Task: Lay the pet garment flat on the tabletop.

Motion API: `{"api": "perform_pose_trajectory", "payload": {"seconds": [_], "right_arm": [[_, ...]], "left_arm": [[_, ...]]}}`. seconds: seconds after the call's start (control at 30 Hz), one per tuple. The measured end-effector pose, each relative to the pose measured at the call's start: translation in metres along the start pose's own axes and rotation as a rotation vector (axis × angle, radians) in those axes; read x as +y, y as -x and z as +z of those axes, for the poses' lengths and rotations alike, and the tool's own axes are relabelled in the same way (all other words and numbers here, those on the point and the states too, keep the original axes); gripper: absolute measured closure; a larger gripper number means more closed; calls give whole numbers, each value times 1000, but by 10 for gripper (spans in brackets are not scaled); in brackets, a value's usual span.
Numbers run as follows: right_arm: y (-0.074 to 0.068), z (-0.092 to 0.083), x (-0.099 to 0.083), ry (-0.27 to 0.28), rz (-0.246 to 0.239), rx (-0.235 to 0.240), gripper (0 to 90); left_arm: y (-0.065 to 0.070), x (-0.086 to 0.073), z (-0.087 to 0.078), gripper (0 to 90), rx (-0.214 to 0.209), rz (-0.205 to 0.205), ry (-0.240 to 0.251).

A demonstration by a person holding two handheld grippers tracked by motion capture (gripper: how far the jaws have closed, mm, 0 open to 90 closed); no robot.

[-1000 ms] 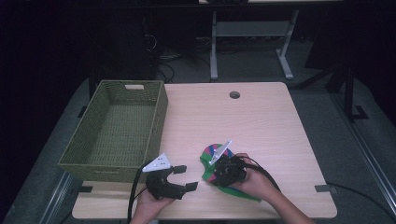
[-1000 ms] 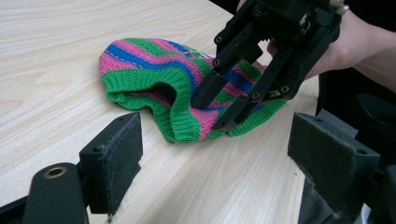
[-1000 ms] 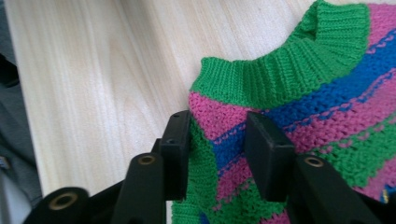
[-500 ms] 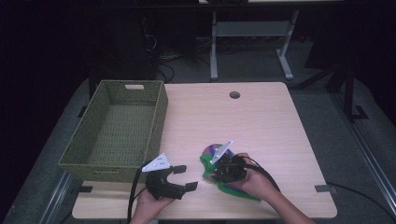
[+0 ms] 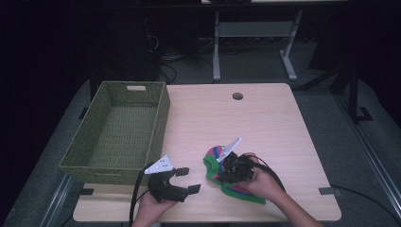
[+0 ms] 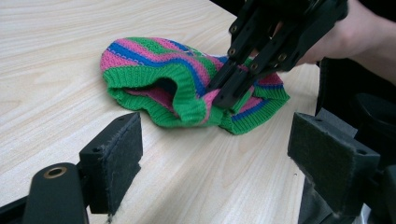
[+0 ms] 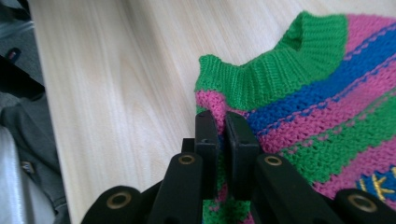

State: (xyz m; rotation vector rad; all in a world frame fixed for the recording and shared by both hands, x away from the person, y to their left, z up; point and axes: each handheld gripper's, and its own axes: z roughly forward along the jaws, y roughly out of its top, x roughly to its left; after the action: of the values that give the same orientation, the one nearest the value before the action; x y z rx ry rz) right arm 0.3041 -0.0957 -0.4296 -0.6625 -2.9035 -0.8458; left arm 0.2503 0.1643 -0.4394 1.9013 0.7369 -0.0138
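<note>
Knitted wool, striped green, pink and blue: this is the small sweater we are working on, and it is lying crumpled on the pale wooden table, near the front edge and to the right of centre. We are pinching it with the right gripper, which is angled down onto the garment's middle. The right gripper view is showing the two black pads pressed nearly together with a fold of pink and green knit caught between them, just below the ribbed green hem; the jaws have just been closing onto this fold. In the left gripper view the same grip is appearing from the side, the right gripper's jaws biting the bunched fabric beside the open ribbed cuff.

We are keeping the left gripper low over the table just left of the sweater, not touching it. Its jaws are standing wide apart and are gripping nothing; bare wood is showing between the pads.

A green woven basket is sitting at the table's left side, well apart from the sweater.
</note>
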Motion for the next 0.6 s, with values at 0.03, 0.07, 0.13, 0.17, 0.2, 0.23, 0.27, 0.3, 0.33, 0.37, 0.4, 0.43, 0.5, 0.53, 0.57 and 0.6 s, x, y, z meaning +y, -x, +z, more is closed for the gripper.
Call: {"api": "perform_pose_trajectory", "payload": {"seconds": [0.03, 0.07, 0.13, 0.17, 0.2, 0.23, 0.27, 0.3, 0.33, 0.37, 0.4, 0.43, 0.5, 0.53, 0.57, 0.6], "right_arm": [[0, -3, 1, 8, 2, 3, 844], [0, -6, 2, 17, 1, 6, 845], [0, -11, 3, 26, 2, 7, 845], [0, -13, 3, 32, 6, 11, 845], [0, -17, 4, 41, 6, 12, 846], [0, -20, 4, 44, 8, 12, 846], [1, -24, 4, 55, 7, 15, 847], [1, -26, 4, 60, 7, 15, 847], [1, -30, 5, 72, 7, 12, 847], [2, -33, 5, 80, 4, 9, 847], [2, -36, 5, 85, 10, 9, 847], [2, -40, 5, 94, 18, 11, 848], [3, -45, 5, 100, 22, 6, 848], [3, -48, 5, 106, 28, 5, 848], [4, -50, 4, 111, 26, 4, 848], [5, -52, 4, 115, 26, 2, 848]], "left_arm": [[0, 0, 0, 178, 0, 2, -1], [1, 0, 0, 178, 2, 4, 0], [1, 0, -1, 178, 3, 6, 3], [1, 0, -1, 178, 2, 5, 5], [1, 0, -1, 178, 2, 6, 6], [0, 0, -1, 178, 2, 11, 6], [0, 0, -1, 178, 1, 12, 7], [0, 1, -1, 178, 1, 10, 8], [0, 1, -1, 178, 0, 10, 9], [0, 1, -1, 179, 2, 9, 9], [0, 1, -1, 179, 2, 10, 11], [0, 1, -1, 180, 1, 12, 9], [1, 1, 0, 180, -1, 16, 8], [1, 1, 1, 180, -2, 14, 9], [1, 1, 1, 180, -2, 11, 10], [1, 1, 1, 180, -2, 11, 11]]}}
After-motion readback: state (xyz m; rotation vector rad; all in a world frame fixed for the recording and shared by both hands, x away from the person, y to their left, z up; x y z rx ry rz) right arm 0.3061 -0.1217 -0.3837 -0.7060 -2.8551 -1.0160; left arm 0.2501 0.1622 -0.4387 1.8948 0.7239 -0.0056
